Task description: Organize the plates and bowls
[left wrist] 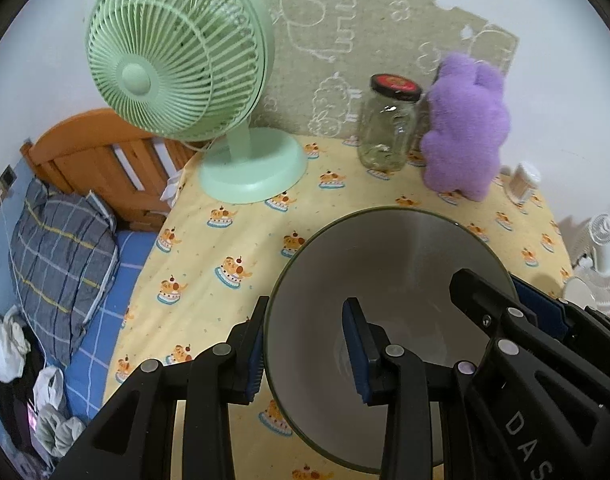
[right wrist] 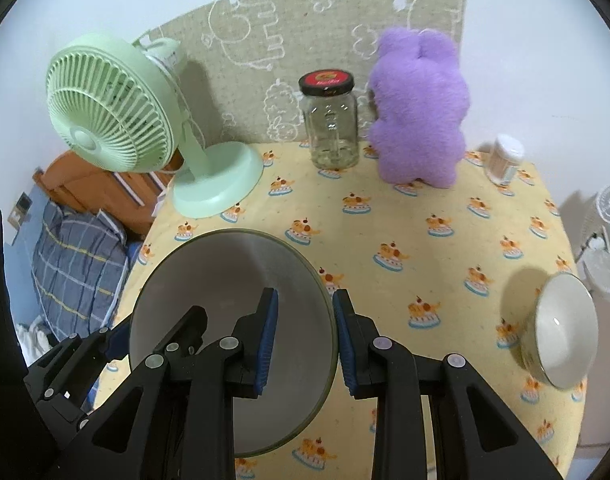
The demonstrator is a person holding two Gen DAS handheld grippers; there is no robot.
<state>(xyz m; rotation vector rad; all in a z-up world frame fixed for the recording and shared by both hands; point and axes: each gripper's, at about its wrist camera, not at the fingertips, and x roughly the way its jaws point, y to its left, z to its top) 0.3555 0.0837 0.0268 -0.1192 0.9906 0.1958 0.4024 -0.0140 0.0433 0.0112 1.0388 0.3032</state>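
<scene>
A large grey bowl with a dark green rim stands on the yellow tablecloth. My left gripper straddles its left rim, one finger outside and one inside, jaws apart. My right gripper straddles the bowl's right rim the same way, jaws apart; it also shows in the left wrist view. A smaller white bowl with a patterned outside sits at the table's right edge.
A green desk fan stands back left, a glass jar with a black lid and a purple plush at the back, a small white container back right. A bed lies left of the table.
</scene>
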